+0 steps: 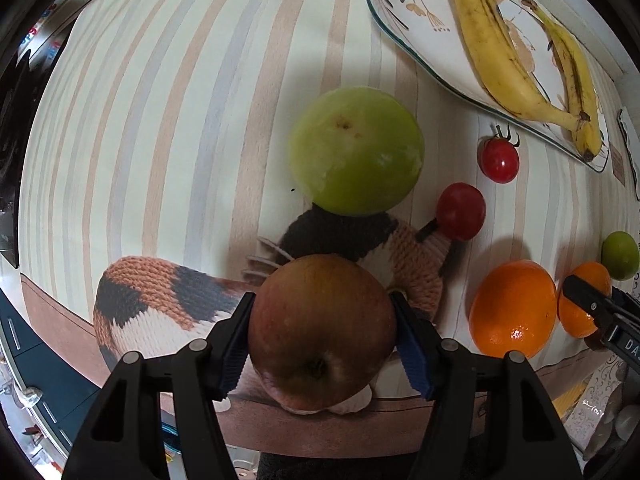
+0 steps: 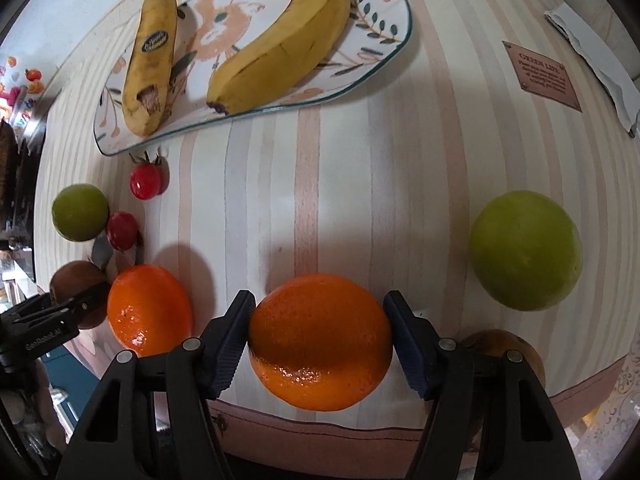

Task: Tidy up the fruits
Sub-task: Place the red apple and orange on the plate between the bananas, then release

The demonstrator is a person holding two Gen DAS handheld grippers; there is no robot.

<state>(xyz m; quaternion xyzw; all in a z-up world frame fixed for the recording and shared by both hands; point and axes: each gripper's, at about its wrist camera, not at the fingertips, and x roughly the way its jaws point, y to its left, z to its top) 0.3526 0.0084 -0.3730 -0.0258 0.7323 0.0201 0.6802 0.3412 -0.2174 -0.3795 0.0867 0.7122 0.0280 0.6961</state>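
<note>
With the left gripper [image 1: 322, 338] clamped on a red apple [image 1: 322, 330] and the right gripper [image 2: 320, 340] clamped on an orange [image 2: 320, 342] – both well below the banana plate [image 2: 394, 46] – each should keep grip steady.

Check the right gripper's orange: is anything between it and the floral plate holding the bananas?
Nothing visible blocks it. The right gripper is closed on the round orange, and bare striped tablecloth runs from it to the floral plate. The small red cherry tomato sits off to the left.
</note>
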